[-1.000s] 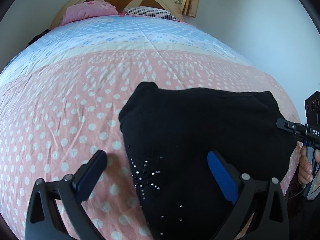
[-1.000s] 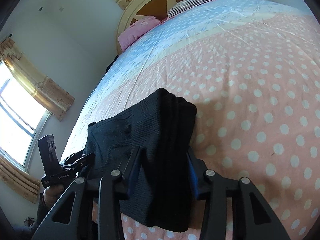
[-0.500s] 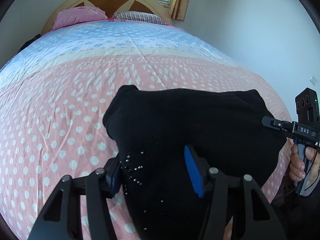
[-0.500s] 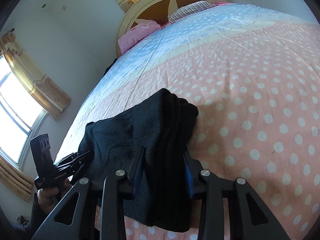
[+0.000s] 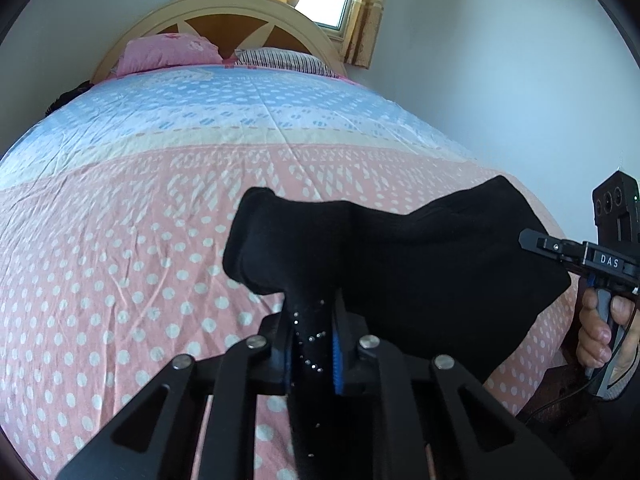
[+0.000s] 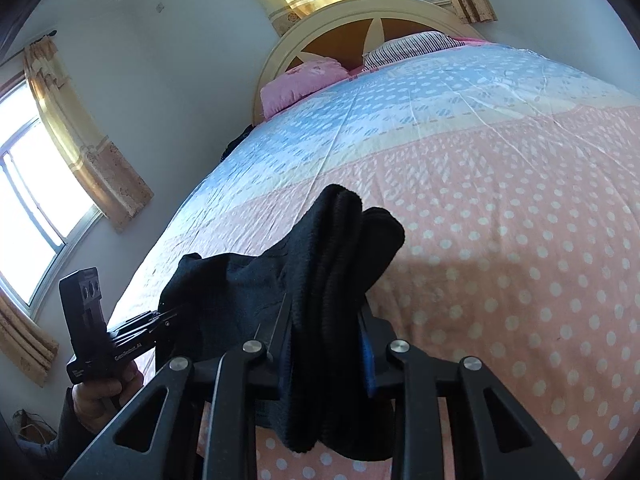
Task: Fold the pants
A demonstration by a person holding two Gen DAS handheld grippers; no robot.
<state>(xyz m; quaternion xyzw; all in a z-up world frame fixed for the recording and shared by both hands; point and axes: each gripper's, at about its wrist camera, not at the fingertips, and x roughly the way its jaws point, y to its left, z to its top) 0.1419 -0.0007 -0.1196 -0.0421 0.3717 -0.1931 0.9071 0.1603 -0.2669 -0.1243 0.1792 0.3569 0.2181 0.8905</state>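
The black pants (image 5: 400, 264) are bunched and lifted off the pink dotted bedspread (image 5: 100, 260). My left gripper (image 5: 312, 344) pinches the end with small sparkly studs, its jaws still closing on the cloth. In the right wrist view my right gripper (image 6: 326, 340) clamps a thick ribbed fold of the pants (image 6: 332, 264), jaws also closing on it, and the cloth hangs below the fingers. Each gripper shows in the other's view: the right one (image 5: 532, 240) at the pants' right edge, the left one (image 6: 160, 320) at their left edge.
The bed reaches back to a pink pillow (image 5: 168, 54), a striped pillow (image 5: 280, 60) and a rounded wooden headboard (image 5: 224, 12). Curtained windows (image 6: 28, 200) sit on the walls behind and to the left. A hand (image 5: 600, 328) holds the right gripper's handle.
My left gripper went from wide open over the studded end to pinching it, and rose. The right gripper tightened on its fold and lifted; the pants now hang bunched between both.
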